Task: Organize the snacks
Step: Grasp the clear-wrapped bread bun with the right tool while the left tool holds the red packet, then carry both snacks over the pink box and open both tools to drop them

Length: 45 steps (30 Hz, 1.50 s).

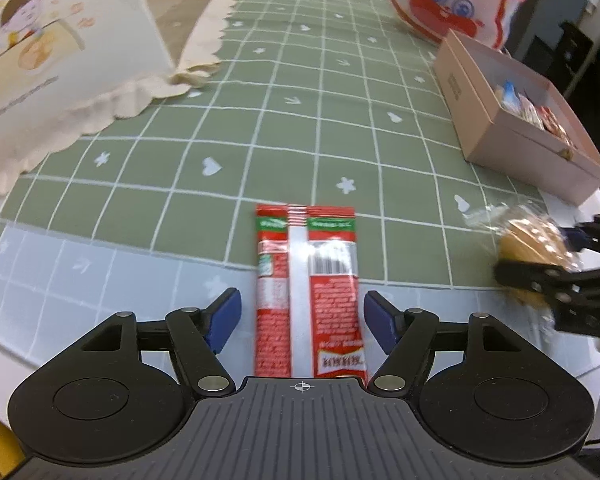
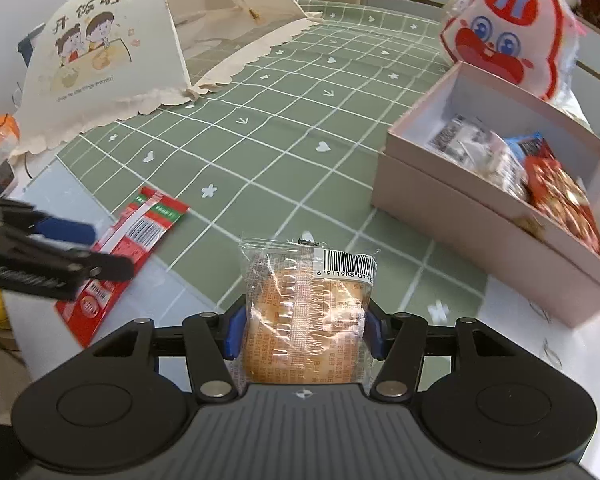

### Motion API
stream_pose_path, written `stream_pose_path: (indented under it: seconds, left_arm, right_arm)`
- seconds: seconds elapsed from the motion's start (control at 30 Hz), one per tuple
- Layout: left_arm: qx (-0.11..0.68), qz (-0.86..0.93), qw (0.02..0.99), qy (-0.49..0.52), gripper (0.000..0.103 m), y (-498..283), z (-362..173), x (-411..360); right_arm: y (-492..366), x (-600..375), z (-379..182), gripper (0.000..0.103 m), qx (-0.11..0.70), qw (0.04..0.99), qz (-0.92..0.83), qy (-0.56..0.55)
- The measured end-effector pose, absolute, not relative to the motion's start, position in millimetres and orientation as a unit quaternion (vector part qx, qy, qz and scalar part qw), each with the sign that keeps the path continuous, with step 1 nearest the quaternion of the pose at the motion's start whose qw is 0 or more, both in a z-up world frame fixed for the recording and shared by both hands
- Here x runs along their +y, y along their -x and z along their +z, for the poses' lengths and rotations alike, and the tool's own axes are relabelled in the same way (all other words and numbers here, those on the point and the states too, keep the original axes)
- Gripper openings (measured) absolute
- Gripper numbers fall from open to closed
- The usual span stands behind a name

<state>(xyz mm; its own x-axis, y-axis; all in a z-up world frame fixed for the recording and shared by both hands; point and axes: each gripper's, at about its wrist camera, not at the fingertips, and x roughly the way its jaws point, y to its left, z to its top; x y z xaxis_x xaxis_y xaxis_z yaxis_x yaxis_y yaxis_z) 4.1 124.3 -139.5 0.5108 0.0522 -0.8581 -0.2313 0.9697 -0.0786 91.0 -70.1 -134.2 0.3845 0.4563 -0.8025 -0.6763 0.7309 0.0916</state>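
A long red snack packet (image 1: 308, 288) lies flat on the green checked tablecloth, between the open fingers of my left gripper (image 1: 302, 320); the pads stand apart from its sides. It also shows in the right wrist view (image 2: 128, 248), under the left gripper (image 2: 96, 248). My right gripper (image 2: 302, 332) is shut on a clear-wrapped bread cake (image 2: 304, 312), held a little above the table; it also shows in the left wrist view (image 1: 532, 252). A pink open box (image 2: 460, 204) with several snacks inside stands to the right.
A cream food cover (image 2: 112, 52) with a cartoon print stands at the far left. A red and white cartoon bag (image 2: 504, 24) stands behind the box. The table edge runs close below both grippers. An orange item (image 2: 0, 136) sits at far left.
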Motion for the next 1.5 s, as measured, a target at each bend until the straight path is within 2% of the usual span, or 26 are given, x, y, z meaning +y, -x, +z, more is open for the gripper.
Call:
stream_pose_path:
  seconds: [0.1,0.2,0.3,0.5,0.7,0.8,0.9,1.03,1.2,1.3,1.4,1.5]
  left_arm:
    - [0.501,0.076,0.860,0.063,0.073,-11,-140,114]
    - [0.508,0.081,0.857,0.031,0.058,-12,-140,103]
    - [0.510,0.053,0.857,0.049,0.053,-9,-137,97]
    - [0.515,-0.027,0.855,0.054,0.051,3,-121,64]
    - [0.403,-0.102,0.906,0.078,0.051,-27,-37,42]
    - [0.340,-0.130,0.929,0.069,0.051,-65,6,32]
    - [0.317,-0.148,0.933,0.081,0.051,-116,24,24]
    - [0.356,-0.162,0.909,0.141,0.051,-182,12,22]
    - [0.401,-0.155,0.881,0.198,0.053,-239,-35,30]
    - [0.411,-0.133,0.884,0.180,0.054,-250,-56,34]
    - [0.408,-0.143,0.883,0.184,0.054,-249,-62,41]
    - [0.404,-0.144,0.885,0.183,0.054,-239,-60,47]
  right_arm:
    - [-84,-82,-131,0.056,0.442,0.825,0.333,0.117]
    - [-77,-96,-128,0.056,0.445,0.829,0.319,0.112]
    - [-71,-109,-125,0.056,0.446,0.834,0.304,0.114]
    - [-61,-155,-110,0.056,0.447,0.847,0.265,0.109]
    - [-68,-196,-48,0.056,0.379,0.890,0.235,0.098]
    - [-90,-210,1,0.056,0.326,0.916,0.224,0.066]
    - [-125,-219,38,0.056,0.310,0.927,0.211,0.019]
    - [-174,-214,61,0.056,0.312,0.931,0.188,-0.002]
    - [-223,-200,45,0.056,0.359,0.914,0.183,-0.050]
    - [-245,-188,22,0.058,0.376,0.906,0.179,-0.081]
    - [-260,-176,5,0.069,0.390,0.899,0.177,-0.093]
    - [-260,-168,3,0.069,0.377,0.908,0.162,-0.086]
